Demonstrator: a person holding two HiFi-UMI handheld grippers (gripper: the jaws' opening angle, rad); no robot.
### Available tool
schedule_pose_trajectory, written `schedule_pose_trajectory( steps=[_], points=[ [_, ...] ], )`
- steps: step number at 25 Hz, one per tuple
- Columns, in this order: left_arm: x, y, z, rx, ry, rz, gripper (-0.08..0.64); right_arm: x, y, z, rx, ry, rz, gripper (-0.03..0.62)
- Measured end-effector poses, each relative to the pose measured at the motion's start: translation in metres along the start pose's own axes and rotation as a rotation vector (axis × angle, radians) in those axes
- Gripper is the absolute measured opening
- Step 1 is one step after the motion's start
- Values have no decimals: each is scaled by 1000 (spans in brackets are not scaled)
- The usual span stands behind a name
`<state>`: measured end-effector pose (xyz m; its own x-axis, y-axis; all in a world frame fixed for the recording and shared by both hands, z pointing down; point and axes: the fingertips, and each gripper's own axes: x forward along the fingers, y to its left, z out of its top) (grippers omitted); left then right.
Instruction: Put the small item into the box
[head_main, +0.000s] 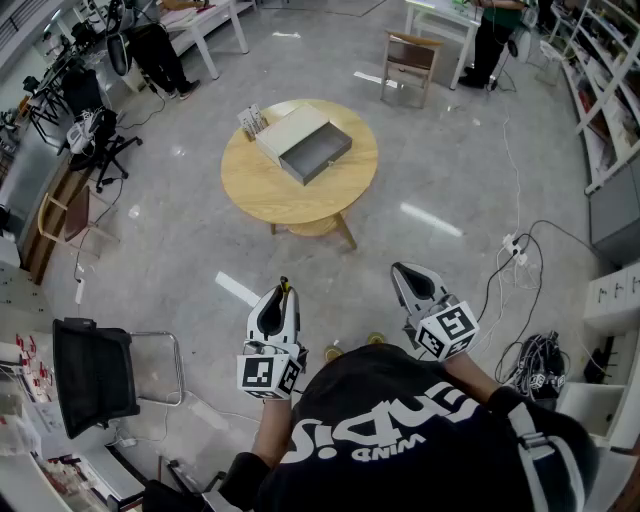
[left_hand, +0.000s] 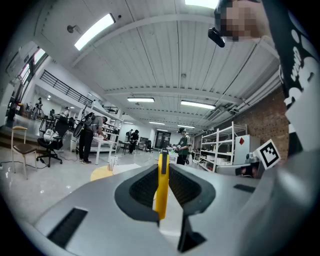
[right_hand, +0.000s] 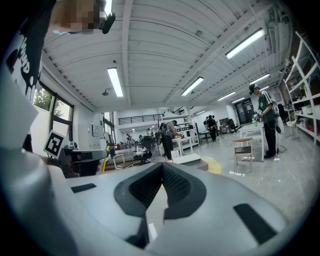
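**Left tongs pinch the small item; right tongs are pressed together, empty.**

Your left tongs (left_hand: 162, 167) grip the small yellow item (left_hand: 162, 186), a thin strip that stands upright between the jaws with its top reaching the tips. Your right tongs (right_hand: 161, 169) are closed jaw to jaw with nothing between them. You hold both close to your chest over the grey floor (head_main: 180, 250), well apart from the round wooden desk (head_main: 260, 190) farther ahead. The box (head_main: 303, 143) lies open on that desk, its grey tray to the right of its cream part, and a small rack (head_main: 252, 122) stands at the desk's far-left edge. A black chair (head_main: 95, 375) sits near left, and cables (head_main: 535, 360) lie near right.
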<state>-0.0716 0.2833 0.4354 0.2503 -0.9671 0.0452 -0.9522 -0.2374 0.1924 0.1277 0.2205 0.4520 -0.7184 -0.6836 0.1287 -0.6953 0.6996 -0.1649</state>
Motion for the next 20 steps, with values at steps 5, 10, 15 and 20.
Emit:
schedule_pose_trajectory(
  steps=[5,10,15,20],
  points=[
    [-6,-1,1,-11,-1,-11,71,-3,8,-2,-5,0,0,3],
    [-5,1,3,-22,1,-34,71,-5,18,1,16,-23,-7,3],
    [-9,10,-1,-16,5,-66,71,-6,31,-1,0,-40,-32,3],
    [-14,24,-5,1,3,-109,71,-6,41,-9,-3,-54,-82,3]
  ],
)
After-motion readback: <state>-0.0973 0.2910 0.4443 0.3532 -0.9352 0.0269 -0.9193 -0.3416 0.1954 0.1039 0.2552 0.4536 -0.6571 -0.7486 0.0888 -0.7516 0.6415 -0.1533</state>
